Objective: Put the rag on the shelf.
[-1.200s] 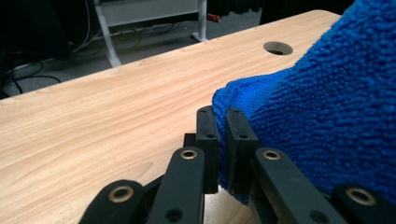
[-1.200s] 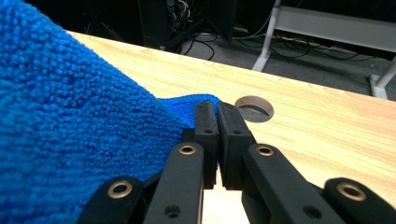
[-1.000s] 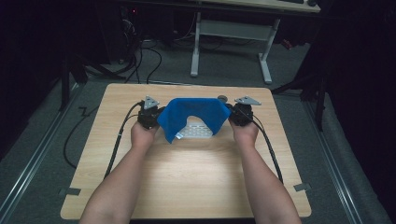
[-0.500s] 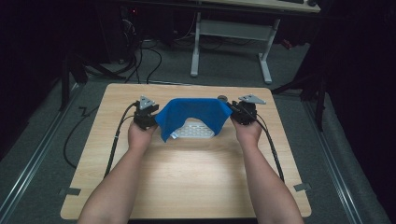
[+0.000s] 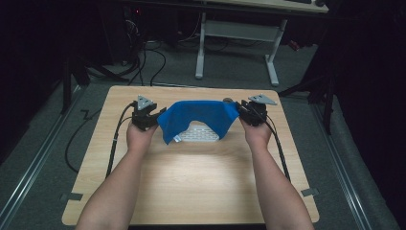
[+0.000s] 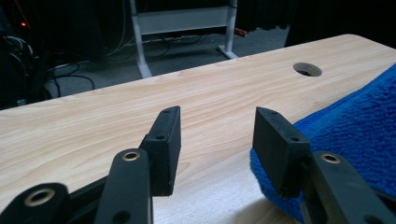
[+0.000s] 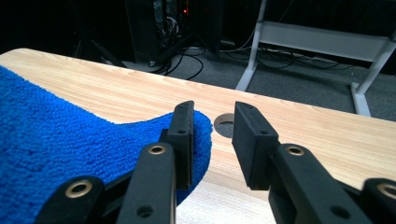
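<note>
Two grippers, left [image 5: 154, 114] and right [image 5: 242, 110], fingers spread apart, flank one blue cloth [image 5: 198, 116] over one white tray [image 5: 198, 134].

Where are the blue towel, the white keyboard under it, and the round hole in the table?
blue towel [image 5: 198, 114]: high view, middle of the draped cloth.
white keyboard [image 5: 198, 134]: high view, exposed keys.
round hole [image 6: 307, 69]: left gripper view, its dark opening.

blue fleece cloth [image 5: 198, 116] draped over white perforated tray [image 5: 198, 134] on light wooden table [image 5: 191, 182]; left gripper [image 5: 152, 115] and right gripper [image 5: 243, 111] at cloth's ends.
</note>
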Action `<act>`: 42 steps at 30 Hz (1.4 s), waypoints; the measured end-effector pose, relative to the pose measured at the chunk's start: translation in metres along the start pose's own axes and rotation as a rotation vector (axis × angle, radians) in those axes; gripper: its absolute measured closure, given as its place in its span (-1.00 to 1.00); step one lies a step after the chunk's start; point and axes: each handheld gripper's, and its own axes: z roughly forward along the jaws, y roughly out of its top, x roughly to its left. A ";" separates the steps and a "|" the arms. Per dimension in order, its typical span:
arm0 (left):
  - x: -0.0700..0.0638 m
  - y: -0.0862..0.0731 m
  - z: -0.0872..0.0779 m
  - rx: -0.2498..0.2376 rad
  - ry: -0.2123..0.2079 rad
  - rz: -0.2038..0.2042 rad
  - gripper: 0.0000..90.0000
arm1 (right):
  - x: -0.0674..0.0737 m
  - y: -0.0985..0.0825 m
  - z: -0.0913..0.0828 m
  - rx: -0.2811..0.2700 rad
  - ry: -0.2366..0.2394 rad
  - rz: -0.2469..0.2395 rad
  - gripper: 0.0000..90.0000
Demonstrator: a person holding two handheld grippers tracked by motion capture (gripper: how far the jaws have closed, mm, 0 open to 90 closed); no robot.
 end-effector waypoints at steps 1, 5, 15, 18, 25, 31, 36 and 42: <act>0.001 0.000 -0.001 -0.002 0.002 -0.001 0.16 | 0.000 0.000 -0.001 -0.001 -0.003 -0.003 0.53; 0.006 0.002 -0.006 -0.004 0.005 -0.007 0.15 | -0.002 0.002 -0.005 -0.008 -0.014 -0.013 0.43; 0.015 0.005 -0.019 -0.015 0.012 -0.018 0.10 | -0.008 0.006 -0.015 -0.012 -0.035 -0.019 0.34; 0.019 0.005 -0.022 -0.016 0.016 -0.029 0.09 | -0.010 0.006 -0.017 -0.013 -0.039 -0.022 0.33; 0.032 0.002 -0.033 -0.023 0.045 -0.043 0.09 | -0.013 0.007 -0.021 -0.009 -0.050 -0.033 0.30; 0.036 -0.003 -0.037 -0.023 0.048 -0.048 0.09 | -0.017 0.005 -0.032 -0.052 -0.048 -0.032 0.29; 0.035 -0.003 -0.037 -0.011 0.051 -0.038 0.10 | -0.029 0.005 -0.043 -0.084 -0.056 0.016 0.25; 0.035 -0.003 -0.040 -0.002 0.061 -0.023 0.10 | -0.033 -0.002 -0.044 -0.031 -0.051 0.006 0.22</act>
